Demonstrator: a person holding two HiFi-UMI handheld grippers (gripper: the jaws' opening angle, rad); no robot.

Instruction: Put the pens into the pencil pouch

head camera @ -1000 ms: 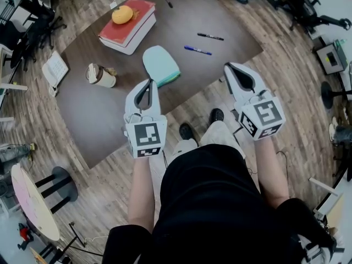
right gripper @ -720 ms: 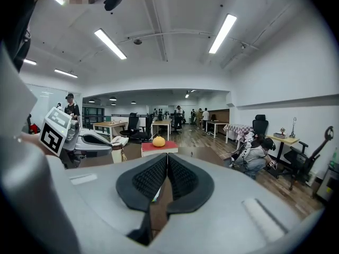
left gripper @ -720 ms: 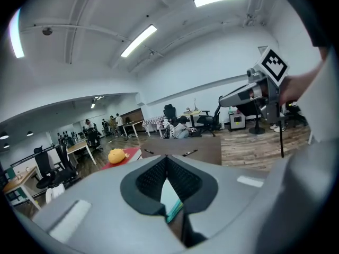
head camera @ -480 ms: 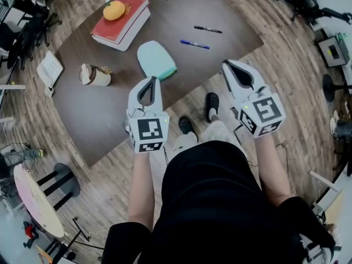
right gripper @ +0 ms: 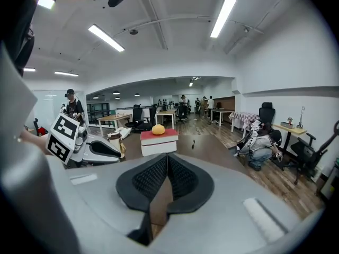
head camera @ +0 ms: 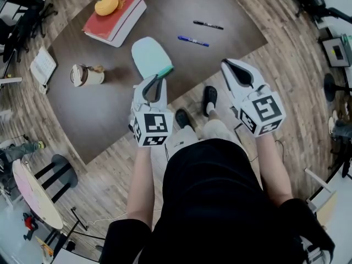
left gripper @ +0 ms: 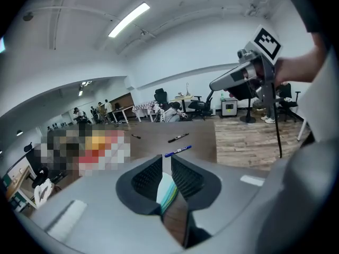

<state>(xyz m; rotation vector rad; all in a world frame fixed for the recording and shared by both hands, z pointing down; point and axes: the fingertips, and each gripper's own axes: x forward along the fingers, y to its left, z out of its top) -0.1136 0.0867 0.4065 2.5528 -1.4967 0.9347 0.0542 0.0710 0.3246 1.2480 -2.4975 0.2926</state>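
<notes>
No word, brand or number can be read anywhere. The only signs are black-and-white square markers, one on the cube of the left claw [head camera: 157,80] and one on that of the right claw [head camera: 225,65]: block patterns without letters. Any print on the blue pen [head camera: 193,40] and black pen [head camera: 208,25] right of the pencil pouch [head camera: 148,55], or on the paper cup [head camera: 85,75] left of it, is too small to tell.

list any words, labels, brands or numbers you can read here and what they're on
Nothing here can be read as text.
blue pen: any barrel print is too small.
black pen: the same.
red book: no title legible on its cover.
paper cup: no label legible.
square markers: black-and-white patterns, no letters or numbers.
</notes>
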